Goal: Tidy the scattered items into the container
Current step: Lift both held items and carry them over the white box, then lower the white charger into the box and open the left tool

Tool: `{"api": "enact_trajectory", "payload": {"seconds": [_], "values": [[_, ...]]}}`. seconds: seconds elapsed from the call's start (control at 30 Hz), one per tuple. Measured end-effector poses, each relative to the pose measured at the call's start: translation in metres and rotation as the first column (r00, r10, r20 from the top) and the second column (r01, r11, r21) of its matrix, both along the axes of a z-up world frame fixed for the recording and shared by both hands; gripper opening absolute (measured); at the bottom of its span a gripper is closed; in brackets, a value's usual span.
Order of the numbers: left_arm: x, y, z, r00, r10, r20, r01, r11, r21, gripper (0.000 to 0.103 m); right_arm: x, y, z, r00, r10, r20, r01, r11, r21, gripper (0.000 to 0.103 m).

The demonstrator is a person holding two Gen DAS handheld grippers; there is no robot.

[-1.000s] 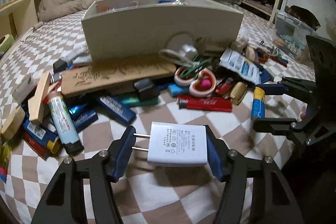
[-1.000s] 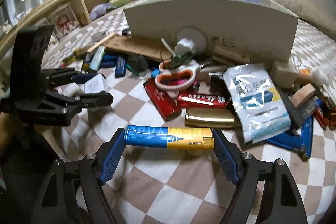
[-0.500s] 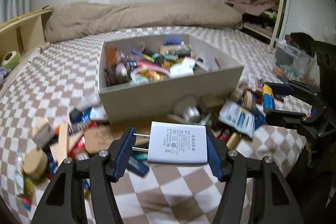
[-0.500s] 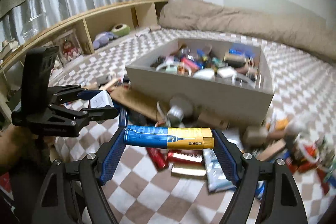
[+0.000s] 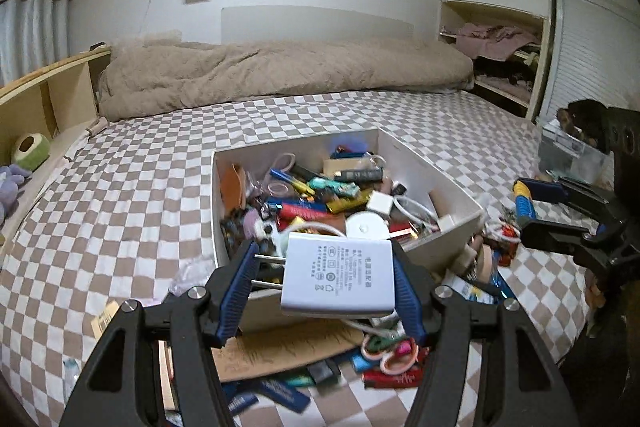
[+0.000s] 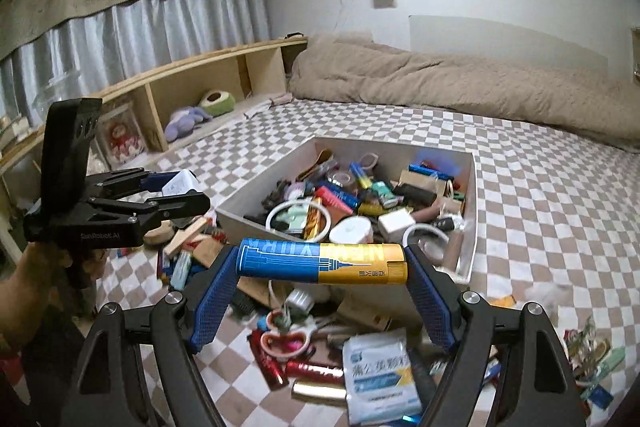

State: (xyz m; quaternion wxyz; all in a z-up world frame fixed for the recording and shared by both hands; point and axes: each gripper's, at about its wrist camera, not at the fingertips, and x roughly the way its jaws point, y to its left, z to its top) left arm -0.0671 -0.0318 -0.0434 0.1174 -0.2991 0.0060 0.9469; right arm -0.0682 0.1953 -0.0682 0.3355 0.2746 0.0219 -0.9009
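My left gripper [image 5: 324, 277] is shut on a white plug adapter [image 5: 338, 273], held in the air above the near wall of the white box [image 5: 436, 171]. My right gripper [image 6: 322, 265] is shut on a blue and yellow tube [image 6: 324, 263], held above the clutter just in front of the box [image 6: 474, 187]. The box is full of small items. Each gripper shows in the other's view: the right one [image 5: 532, 209] with its tube at the right, the left one [image 6: 176, 193] with the adapter at the left.
Scattered items lie on the checkered bed in front of the box: scissors [image 6: 286, 339], a white sachet [image 6: 380, 379], red lighters [image 6: 316, 369], a wooden board [image 5: 288, 345]. A beige duvet [image 5: 280, 71] lies behind. A wooden shelf [image 6: 192, 95] runs along the left.
Both grippers have risen from the bed surface with their items and moved toward the box. The box interior now shows from above.
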Motion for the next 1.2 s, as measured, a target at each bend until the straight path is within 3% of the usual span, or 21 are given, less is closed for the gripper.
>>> {"api": "enact_trajectory", "payload": {"seconds": [0.3, 0.93, 1.2], "values": [[-0.043, -0.012, 0.015, 0.999, 0.037, 0.037, -0.038, 0.999, 0.031, 0.063, -0.034, 0.003, 0.015, 0.999, -0.007, 0.040, 0.008, 0.999, -0.033, 0.082], [-0.138, 0.002, 0.005, 0.979, 0.021, 0.204, -0.042, 0.994, 0.100, 0.063, -0.113, -0.002, 0.010, 0.986, -0.031, 0.166, 0.032, 0.999, 0.001, 0.082], [-0.185, 0.030, -0.011, 0.958, 0.024, 0.285, -0.029, 0.999, 0.014, 0.063, -0.142, -0.005, 0.000, 0.970, -0.029, 0.242, 0.035, 0.999, -0.019, 0.082]]}}
